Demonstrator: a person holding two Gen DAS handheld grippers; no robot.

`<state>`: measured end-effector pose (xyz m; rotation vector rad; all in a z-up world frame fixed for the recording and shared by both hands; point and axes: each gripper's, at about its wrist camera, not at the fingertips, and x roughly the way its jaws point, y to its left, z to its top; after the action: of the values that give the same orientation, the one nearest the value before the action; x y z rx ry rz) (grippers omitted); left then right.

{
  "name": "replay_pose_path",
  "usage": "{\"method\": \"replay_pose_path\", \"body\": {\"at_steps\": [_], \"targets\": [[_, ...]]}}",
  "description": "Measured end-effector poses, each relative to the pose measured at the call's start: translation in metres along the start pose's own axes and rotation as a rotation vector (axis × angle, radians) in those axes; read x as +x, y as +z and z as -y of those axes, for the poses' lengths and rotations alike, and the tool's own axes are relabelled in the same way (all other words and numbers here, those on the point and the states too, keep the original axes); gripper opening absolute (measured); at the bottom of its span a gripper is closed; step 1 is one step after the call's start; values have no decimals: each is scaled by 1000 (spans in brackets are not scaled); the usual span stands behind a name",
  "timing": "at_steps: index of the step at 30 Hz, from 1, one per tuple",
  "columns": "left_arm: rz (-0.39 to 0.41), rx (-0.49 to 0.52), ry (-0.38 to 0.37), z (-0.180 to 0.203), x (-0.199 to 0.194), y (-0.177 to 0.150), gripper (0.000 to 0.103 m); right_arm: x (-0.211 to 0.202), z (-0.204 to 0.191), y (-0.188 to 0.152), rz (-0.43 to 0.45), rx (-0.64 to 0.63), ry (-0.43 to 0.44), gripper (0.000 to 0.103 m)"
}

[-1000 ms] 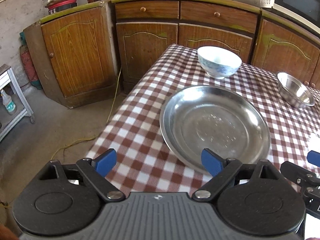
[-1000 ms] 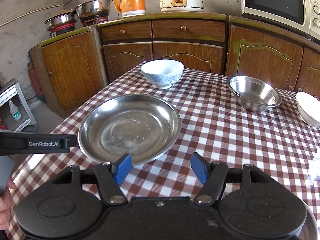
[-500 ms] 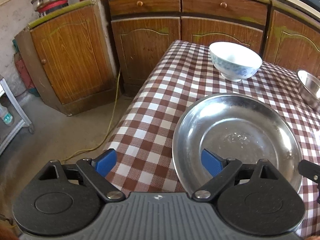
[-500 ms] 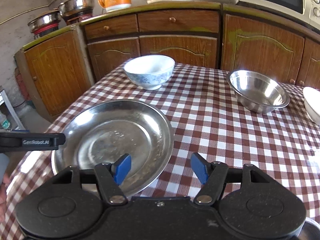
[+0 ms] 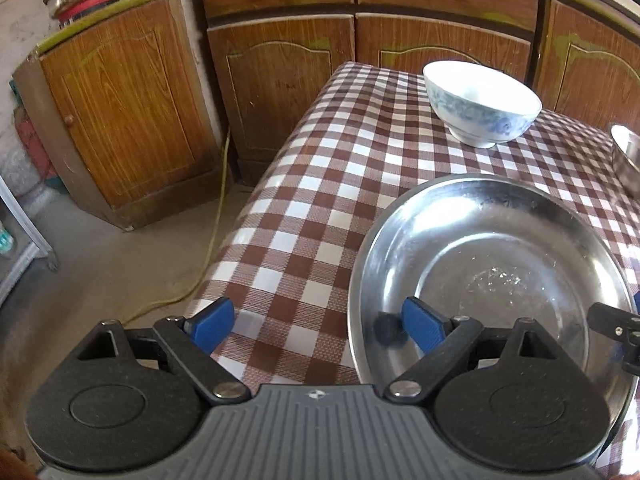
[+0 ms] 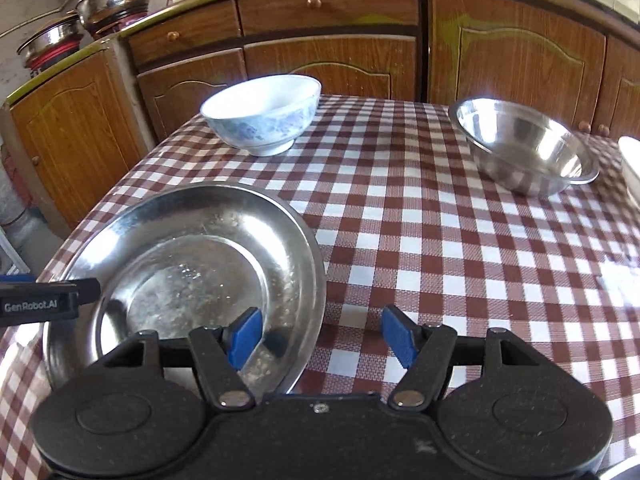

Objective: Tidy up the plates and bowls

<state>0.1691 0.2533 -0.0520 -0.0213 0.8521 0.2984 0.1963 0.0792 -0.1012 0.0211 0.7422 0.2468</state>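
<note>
The left gripper (image 5: 316, 322) stands with jaws wide, straddling the left rim of the steel plate (image 5: 492, 268), which lies on the checked counter (image 5: 320, 184) near its front-left corner; nothing is pinched. Only the left wrist view shows the floor (image 5: 100, 264) and yellow cable (image 5: 212, 240) beside the counter. The patterned bowl (image 6: 262, 114) sits beyond the plate. The right gripper (image 6: 320, 338) also has its jaws wide, empty, across the plate's right rim. Only the right wrist view shows the whole steel bowl (image 6: 524, 146) and, at the far right edge, part of a white dish (image 6: 631, 160).
</note>
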Motion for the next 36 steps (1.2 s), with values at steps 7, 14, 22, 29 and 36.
{"method": "replay_pose_path", "body": {"at_steps": [7,14,22,29,36], "targets": [[34,1,-63,3,3,1,69,8,-8,6,22,-13,42,55],[40,-10,-126,5,-2,2,28,3,-12,5,20,-20,49,30],[88,11,-125,11,-28,5,28,-19,-7,5,64,-18,39,30],[112,12,-110,13,-53,2,28,-47,-5,6,92,-41,39,30],[132,2,-91,17,-80,1,28,-76,-5,7,120,-50,45,30]]}}
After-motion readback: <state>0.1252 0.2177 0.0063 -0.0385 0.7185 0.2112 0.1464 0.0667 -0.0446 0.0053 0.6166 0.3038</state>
